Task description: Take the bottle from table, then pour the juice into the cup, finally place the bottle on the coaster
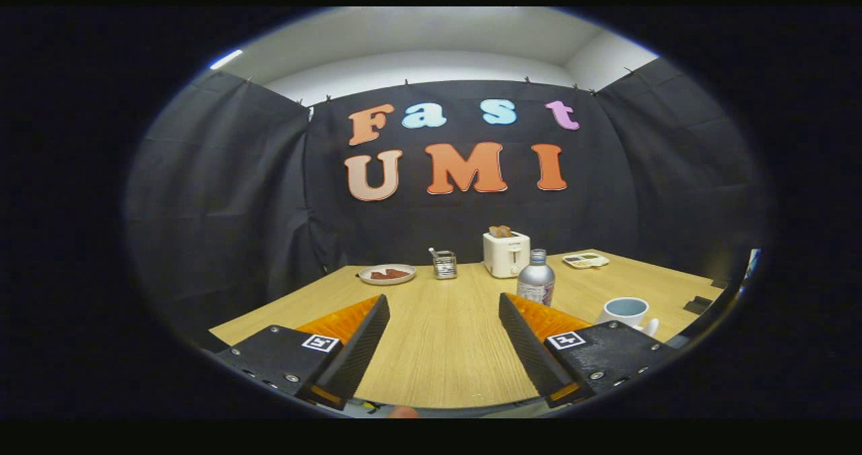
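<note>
A silver bottle with a dark cap stands upright on the wooden table, just beyond the tip of my right finger. A white cup with a pale inside sits to the right of the bottle, beside that finger. My gripper is open, its fingers spread wide over bare tabletop with nothing between them. The bottle stands ahead and to the right of the gap.
At the back of the table stand a white toaster with toast in it, a small metal holder and a plate with something red-brown on it. A flat white tray lies at the back right. Black cloth walls close the booth.
</note>
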Demonstrator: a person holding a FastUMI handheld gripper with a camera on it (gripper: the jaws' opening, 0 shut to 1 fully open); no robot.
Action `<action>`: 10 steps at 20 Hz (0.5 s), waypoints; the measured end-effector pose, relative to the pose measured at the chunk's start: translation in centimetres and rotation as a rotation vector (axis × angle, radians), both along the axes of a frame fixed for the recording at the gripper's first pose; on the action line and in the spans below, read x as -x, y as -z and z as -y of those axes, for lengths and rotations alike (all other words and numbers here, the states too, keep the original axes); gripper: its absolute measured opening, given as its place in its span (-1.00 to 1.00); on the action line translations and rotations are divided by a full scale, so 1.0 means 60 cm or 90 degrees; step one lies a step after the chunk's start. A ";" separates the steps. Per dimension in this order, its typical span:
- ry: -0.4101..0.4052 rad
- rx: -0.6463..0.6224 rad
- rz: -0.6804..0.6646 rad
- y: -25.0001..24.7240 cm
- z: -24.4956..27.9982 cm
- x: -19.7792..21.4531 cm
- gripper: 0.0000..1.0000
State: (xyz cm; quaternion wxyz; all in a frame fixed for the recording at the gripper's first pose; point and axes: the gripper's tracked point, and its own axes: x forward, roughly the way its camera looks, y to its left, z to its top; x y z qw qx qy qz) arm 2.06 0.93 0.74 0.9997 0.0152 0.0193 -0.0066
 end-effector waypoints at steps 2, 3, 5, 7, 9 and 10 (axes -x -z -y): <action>0.002 0.032 -0.004 0.009 0.007 0.007 0.92; 0.003 0.042 -0.001 0.009 0.010 0.011 0.92; -0.009 0.044 0.009 0.005 0.008 0.019 0.92; -0.007 0.037 0.020 -0.003 0.017 0.028 0.92; 0.006 0.038 0.028 -0.004 0.033 0.030 0.92; 0.014 0.038 0.028 -0.005 0.042 0.032 0.92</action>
